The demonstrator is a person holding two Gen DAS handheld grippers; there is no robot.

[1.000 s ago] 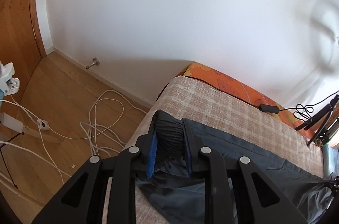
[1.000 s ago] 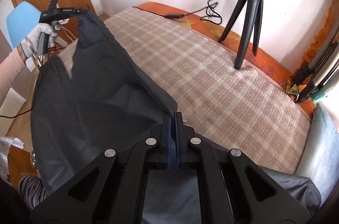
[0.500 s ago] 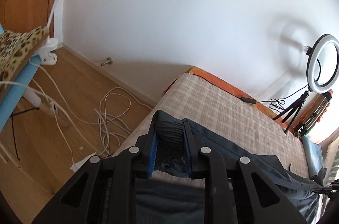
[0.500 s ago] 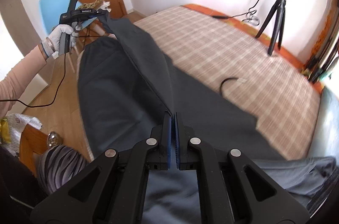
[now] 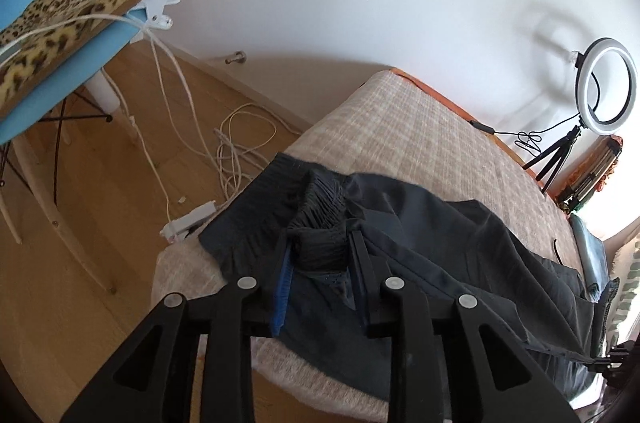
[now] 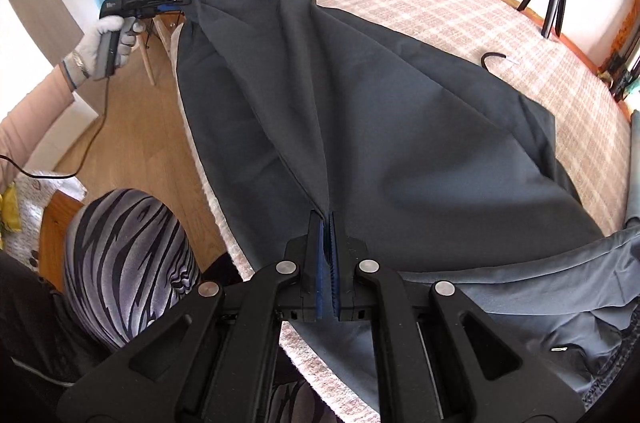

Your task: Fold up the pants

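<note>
Dark grey pants [image 6: 380, 111] lie spread over the checked bed cover [image 6: 460, 19]. My left gripper [image 5: 320, 247] is shut on the ribbed waistband [image 5: 320, 207] at the bed's near corner; it also shows in the right wrist view [image 6: 180, 3], held by a gloved hand. My right gripper [image 6: 325, 219] is shut on a fold of the pants' fabric at the other end. The cloth runs taut between the two grippers. The pants show in the left wrist view [image 5: 460, 247], draped along the bed edge.
A blue chair [image 5: 60, 71] with a leopard-print cushion [image 5: 72, 7] stands left of the bed, with white cables [image 5: 240, 143] on the wooden floor. A ring light on a tripod [image 5: 604, 87] stands on the bed's far side. A lighter grey garment [image 6: 540, 303] lies at the right.
Both grippers have come down with the pants. The cloth that hung in the air now lies spread across the bed. Both grippers stay shut.
</note>
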